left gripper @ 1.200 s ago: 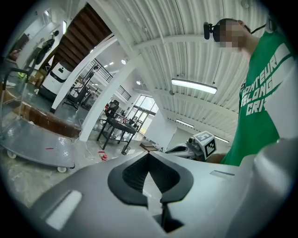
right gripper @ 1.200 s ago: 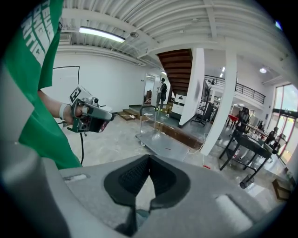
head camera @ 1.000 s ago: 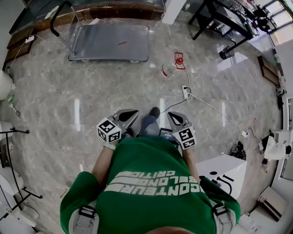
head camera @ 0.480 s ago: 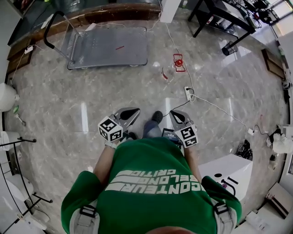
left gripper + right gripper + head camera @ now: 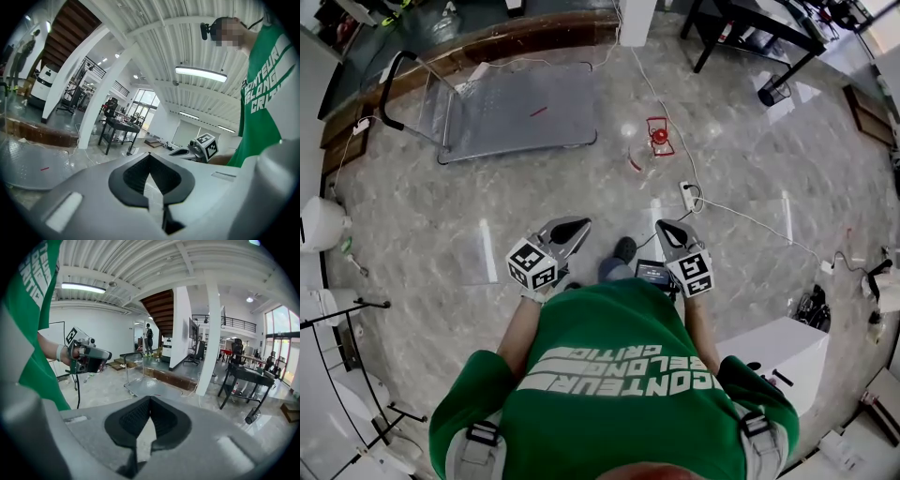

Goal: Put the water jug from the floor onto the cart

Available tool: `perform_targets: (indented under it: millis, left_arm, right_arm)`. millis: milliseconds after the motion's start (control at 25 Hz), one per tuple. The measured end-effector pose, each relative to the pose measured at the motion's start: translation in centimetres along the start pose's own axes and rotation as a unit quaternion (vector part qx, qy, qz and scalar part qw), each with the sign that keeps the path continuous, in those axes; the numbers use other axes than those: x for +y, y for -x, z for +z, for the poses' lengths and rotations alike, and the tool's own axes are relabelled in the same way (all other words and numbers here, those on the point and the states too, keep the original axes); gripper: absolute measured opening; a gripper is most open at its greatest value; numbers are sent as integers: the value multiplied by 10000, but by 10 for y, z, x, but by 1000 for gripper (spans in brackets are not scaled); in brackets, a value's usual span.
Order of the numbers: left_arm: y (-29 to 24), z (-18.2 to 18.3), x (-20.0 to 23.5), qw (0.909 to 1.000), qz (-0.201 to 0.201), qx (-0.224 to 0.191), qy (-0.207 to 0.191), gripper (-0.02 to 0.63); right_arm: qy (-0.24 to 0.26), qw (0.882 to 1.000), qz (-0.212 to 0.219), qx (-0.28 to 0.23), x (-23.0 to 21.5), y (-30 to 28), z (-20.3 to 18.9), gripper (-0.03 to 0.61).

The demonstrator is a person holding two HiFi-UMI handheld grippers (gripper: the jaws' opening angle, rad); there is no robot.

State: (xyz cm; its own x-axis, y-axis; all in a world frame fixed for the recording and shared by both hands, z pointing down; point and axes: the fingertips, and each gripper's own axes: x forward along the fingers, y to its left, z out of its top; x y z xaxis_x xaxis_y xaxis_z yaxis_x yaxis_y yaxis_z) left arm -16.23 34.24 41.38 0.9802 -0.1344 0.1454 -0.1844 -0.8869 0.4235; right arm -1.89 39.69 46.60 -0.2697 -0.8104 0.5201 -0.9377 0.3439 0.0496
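The grey flatbed cart [image 5: 516, 108] with its black handle stands on the marble floor at the upper left of the head view; it also shows in the right gripper view [image 5: 152, 386] and the left gripper view [image 5: 28, 164]. No water jug shows in any view. My left gripper [image 5: 577, 225] and right gripper [image 5: 666, 227] are held side by side in front of the person's green shirt, well short of the cart. Both are shut with nothing between the pads. Each shows in its own view, the left gripper [image 5: 150, 157] and the right gripper [image 5: 150, 401].
A small red object [image 5: 657, 136] lies on the floor right of the cart, with a white power strip [image 5: 686, 195] and its cable trailing nearer. A black table [image 5: 750, 33] stands at the upper right. A white rounded object [image 5: 319, 223] sits at the left edge.
The person has walked forward: the cart, red object and power strip have slid down the head view, nearer. Both grippers stay shut and keep their place in front of the body.
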Motion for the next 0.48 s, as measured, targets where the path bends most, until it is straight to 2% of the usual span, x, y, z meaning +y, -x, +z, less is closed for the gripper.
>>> perform_targets:
  millis: [240, 480]
  left_arm:
    - [-55, 13, 5, 9999, 65, 125, -93, 11]
    - [-101, 23, 3, 9997, 96, 170, -162, 11]
  right_arm:
    - [-178, 9998, 15, -1, -59, -4, -9, -8]
    - [-132, 9998, 103, -79, -106, -6, -11, -8]
